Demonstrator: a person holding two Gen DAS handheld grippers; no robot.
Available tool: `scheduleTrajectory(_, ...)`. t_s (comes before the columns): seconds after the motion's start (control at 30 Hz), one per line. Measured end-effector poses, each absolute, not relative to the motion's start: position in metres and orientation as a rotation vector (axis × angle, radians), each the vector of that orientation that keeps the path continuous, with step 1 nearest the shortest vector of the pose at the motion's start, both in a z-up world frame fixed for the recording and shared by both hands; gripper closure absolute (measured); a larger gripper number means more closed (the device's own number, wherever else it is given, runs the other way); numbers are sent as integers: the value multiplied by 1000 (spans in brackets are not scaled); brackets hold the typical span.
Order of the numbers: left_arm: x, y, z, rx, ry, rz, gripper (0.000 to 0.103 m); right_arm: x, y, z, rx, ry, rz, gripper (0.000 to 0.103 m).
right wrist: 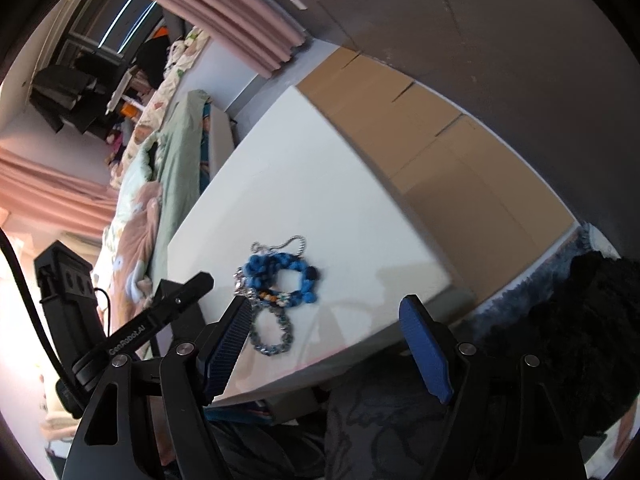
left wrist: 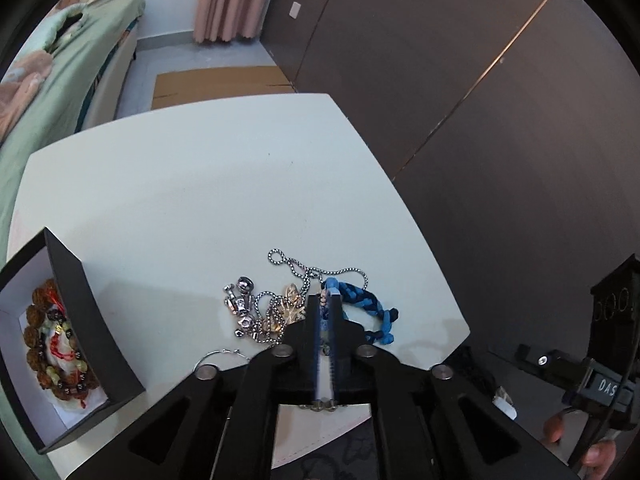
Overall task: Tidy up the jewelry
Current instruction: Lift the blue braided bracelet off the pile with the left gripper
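On the white table (left wrist: 200, 184) lies a heap of jewelry: a silver ball chain (left wrist: 316, 270), a gold leaf pendant (left wrist: 290, 304), silver charms (left wrist: 240, 306) and a blue braided bracelet (left wrist: 368, 312). My left gripper (left wrist: 325, 304) is shut on a small beaded bracelet, whose links show between the pads (left wrist: 323, 405). In the right wrist view the blue braided bracelet (right wrist: 280, 272) and a blue-grey bead bracelet (right wrist: 272, 330) lie near the table's front edge. My right gripper (right wrist: 326, 316) is open and empty, just in front of them.
A black box (left wrist: 92, 320) with a white lining stands at the table's left and holds brown and green bead bracelets (left wrist: 56, 344). A thin hoop (left wrist: 222, 356) lies by the front edge. A bed (left wrist: 60, 92), flat cardboard (left wrist: 220, 84) and a dark wall (left wrist: 480, 120) surround the table.
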State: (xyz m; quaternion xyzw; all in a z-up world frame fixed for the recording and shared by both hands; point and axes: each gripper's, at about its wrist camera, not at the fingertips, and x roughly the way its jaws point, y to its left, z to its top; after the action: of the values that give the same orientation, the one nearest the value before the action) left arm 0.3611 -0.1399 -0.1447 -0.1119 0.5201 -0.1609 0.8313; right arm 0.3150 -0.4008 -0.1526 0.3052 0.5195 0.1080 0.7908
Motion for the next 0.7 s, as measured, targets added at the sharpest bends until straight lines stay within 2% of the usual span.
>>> scheduleTrajectory(0.07,360,-142,-147,-244,1104,-340,49,313,-410,-154,669,1117,213,26)
scheduleTrajectory(0.1,360,-143,-147,-247,1099,-339,43,312,-414,-155,673,1116,206,26)
scheduleTrajectory(0.13,359,-144,-147,-250,1090,-336,41,312,-417,-156,676,1116,200,26)
scheduleTrajectory(0.4,364,-169,-158,-150,1099,-320,42,310,-430,-158,689,1108,190,26)
scheduleTrajectory(0.53,367,-179,-172,-83,1126,-287,63,307,-436,-162,701,1113,177,26)
scheduleTrajectory(0.57,367,-179,-175,-69,1134,-278,77,307,-438,-162,703,1113,176,26)
scheduleTrajectory(0.6,366,-179,-179,-58,1146,-274,85,307,-439,-163,704,1113,176,26)
scheduleTrajectory(0.7,360,-173,-174,-65,1107,-274,86,308,-437,-163,702,1113,181,26)
